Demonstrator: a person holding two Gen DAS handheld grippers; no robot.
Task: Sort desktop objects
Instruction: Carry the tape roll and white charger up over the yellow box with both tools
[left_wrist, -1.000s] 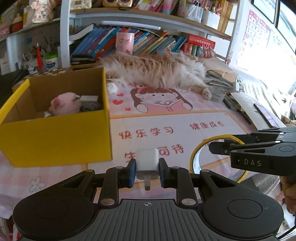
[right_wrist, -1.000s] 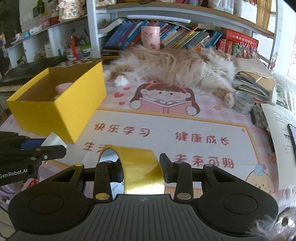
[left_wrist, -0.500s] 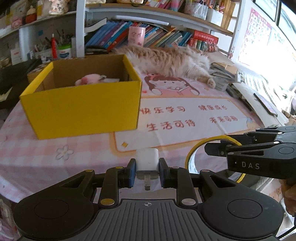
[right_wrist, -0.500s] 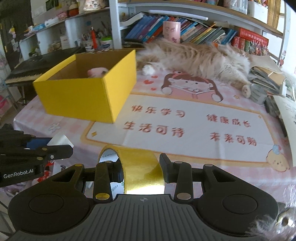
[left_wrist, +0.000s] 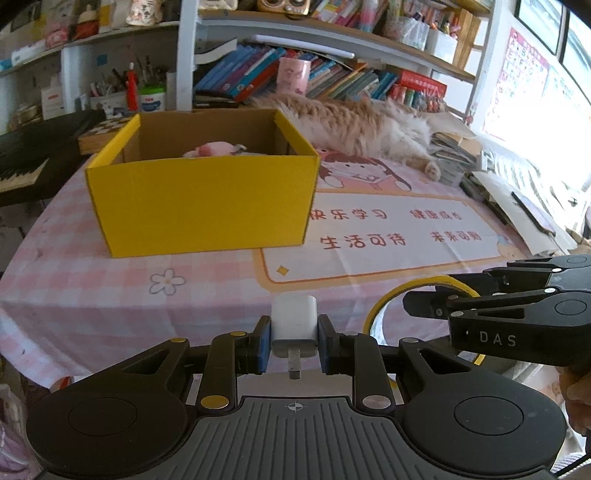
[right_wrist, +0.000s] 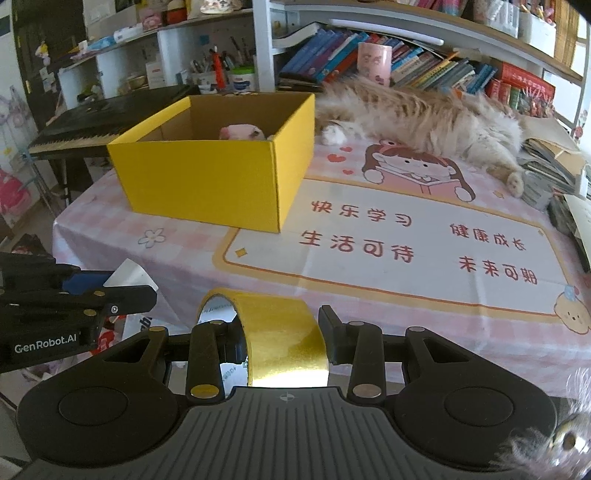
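- Since a second ago both grippers have pulled back from the counter (left_wrist: 110, 295); the yellow box (left_wrist: 207, 206) now sits farther off and the counter's near edge is in view, where before the box was close at left.
- Left gripper (left_wrist: 294, 341) clenched on a white charger plug (left_wrist: 294, 321); blue pads press its two sides, metal prong points back toward the camera. Same grip as before.
- Right gripper (right_wrist: 280, 341) grasps a yellow tape roll (right_wrist: 280, 332) standing on edge between its fingers; one finger sits inside the roll's hole, the other on the outer yellow face.
- Both held things hang in the air just off the near counter edge, not touching the cloth.
- In the left wrist view the right gripper (left_wrist: 424, 308) shows at right with the tape roll's (left_wrist: 380, 314) yellow rim; in the right wrist view the left gripper (right_wrist: 147, 291) shows at left with the plug (right_wrist: 127, 275).
- Yellow box (right_wrist: 221, 181) open-topped, on the pink checked cloth at the counter's left part; a pink soft toy (right_wrist: 242, 132) lies inside.
- A fluffy cat (right_wrist: 424, 118) lies along the far side of the counter, in front of the bookshelf (left_wrist: 332, 77); its paw is near the box's far corner.
- Printed mat (right_wrist: 406, 236) with red characters lies right of the box.
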